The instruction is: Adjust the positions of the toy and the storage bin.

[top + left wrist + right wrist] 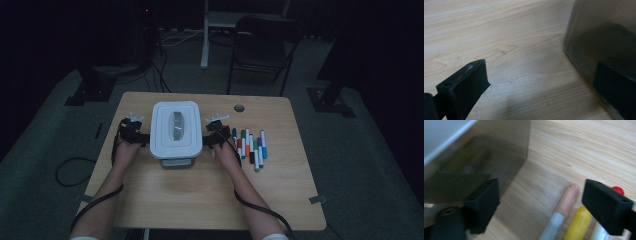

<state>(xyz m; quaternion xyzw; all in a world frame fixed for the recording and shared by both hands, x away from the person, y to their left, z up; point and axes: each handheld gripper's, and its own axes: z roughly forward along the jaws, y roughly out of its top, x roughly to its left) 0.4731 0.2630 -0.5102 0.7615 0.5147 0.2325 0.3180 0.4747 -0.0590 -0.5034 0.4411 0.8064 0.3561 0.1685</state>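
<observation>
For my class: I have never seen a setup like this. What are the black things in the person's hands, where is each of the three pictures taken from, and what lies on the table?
A person sits at a wooden table and holds a hand tool with two black jaws in each hand: the left gripper and the right gripper. The high view looks down from above. The other two pictures come from small cameras riding on the grippers, looking along their jaws.

Between the grippers stands a clear box with a white lid. To its right lies a row of coloured markers. Both grippers stand open beside the box walls; neither holds anything yet.
</observation>
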